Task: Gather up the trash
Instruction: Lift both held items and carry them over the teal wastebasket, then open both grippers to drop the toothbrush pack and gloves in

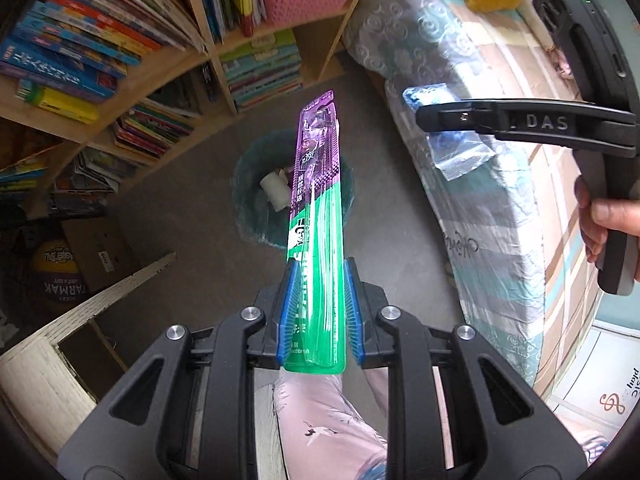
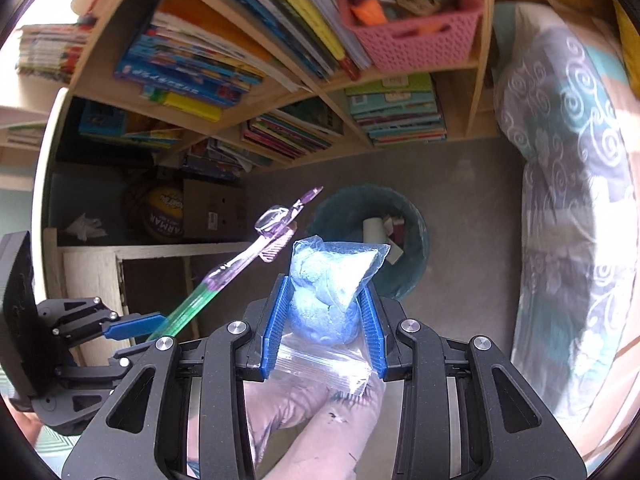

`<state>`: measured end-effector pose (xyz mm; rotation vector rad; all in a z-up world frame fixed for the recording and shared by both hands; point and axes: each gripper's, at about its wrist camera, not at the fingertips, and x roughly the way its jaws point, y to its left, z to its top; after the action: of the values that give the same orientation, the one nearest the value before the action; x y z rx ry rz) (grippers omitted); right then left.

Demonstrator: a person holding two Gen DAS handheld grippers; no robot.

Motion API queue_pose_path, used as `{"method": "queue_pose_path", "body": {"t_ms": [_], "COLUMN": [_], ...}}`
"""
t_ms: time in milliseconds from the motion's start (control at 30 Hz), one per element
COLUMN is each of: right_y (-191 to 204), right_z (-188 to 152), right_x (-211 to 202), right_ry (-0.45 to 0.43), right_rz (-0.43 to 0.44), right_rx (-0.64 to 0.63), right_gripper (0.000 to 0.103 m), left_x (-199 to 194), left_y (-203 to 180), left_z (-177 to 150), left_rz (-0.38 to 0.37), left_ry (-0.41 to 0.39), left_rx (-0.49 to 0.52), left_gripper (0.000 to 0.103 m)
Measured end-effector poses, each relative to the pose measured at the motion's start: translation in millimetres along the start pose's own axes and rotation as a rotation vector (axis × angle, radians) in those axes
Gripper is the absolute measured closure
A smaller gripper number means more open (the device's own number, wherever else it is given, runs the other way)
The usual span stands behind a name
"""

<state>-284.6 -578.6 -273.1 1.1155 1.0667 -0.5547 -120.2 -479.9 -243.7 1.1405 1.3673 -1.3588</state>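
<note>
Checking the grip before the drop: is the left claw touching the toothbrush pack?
Touching. The left wrist view shows the left claw with both blue pads pressed against the toothbrush pack.

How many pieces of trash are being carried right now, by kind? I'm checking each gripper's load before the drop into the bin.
Toothbrush package, in the left gripper: 1
Clear bag of blue stuff, in the right gripper: 1
Total: 2

A home bedroom — wooden bookshelf (image 2: 280,92) crammed with children's books, a pink basket (image 2: 416,36) of toys, a quilted bed (image 1: 500,168) and a basketball (image 2: 164,212).
</note>
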Motion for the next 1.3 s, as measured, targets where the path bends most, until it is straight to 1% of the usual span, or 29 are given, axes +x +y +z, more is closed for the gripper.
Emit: {"method": "queue_pose_path", "body": {"t_ms": [200, 567, 667, 700, 733, 767, 833, 867, 967, 1033, 1300], "right_y": [-14, -26, -29, -31, -33, -34, -37, -38, -40, -42, -49], "right_z": [1, 7, 10, 11, 11, 11, 12, 12, 12, 11, 5], "right_x": [25, 60, 66, 68, 69, 69, 69, 69, 67, 65, 62], "right_ry": [0.026, 0.056, 0.058, 0.063, 0.063, 0.060, 0.056, 0.053, 0.045, 0.046, 0.047], "right_rz": [0.017, 0.041, 0.045, 0.049, 0.048, 0.046, 0.047, 0.049, 0.046, 0.043, 0.042], "right_rx": [0.042, 0.085, 0.096, 0.104, 0.118, 0.127, 0.143, 0.148, 0.151, 0.153, 0.168], "right_gripper": [0.067, 0.066, 0.063, 0.060, 0.050, 0.044, 0.043, 0.041, 0.040, 0.040, 0.039], "left_x": [29, 63, 69, 72, 74, 76, 78, 78, 78, 76, 75], "left_y": [5, 8, 9, 9, 9, 9, 7, 7, 7, 7, 8], "left_z": [10, 24, 27, 28, 30, 31, 32, 32, 33, 32, 24], "left_rz": [-0.006, -0.002, 0.013, 0.019, 0.016, 0.008, 0.012, 0.025, 0.025, 0.028, 0.038], "left_ry": [0.053, 0.101, 0.108, 0.109, 0.107, 0.110, 0.108, 0.104, 0.093, 0.084, 0.086], "left_rx": [-0.002, 0.011, 0.013, 0.013, 0.014, 0.018, 0.035, 0.043, 0.042, 0.036, 0.036], "left_gripper": [0.083, 0.083, 0.083, 0.083, 0.081, 0.069, 0.055, 0.051, 0.049, 0.044, 0.043]}}
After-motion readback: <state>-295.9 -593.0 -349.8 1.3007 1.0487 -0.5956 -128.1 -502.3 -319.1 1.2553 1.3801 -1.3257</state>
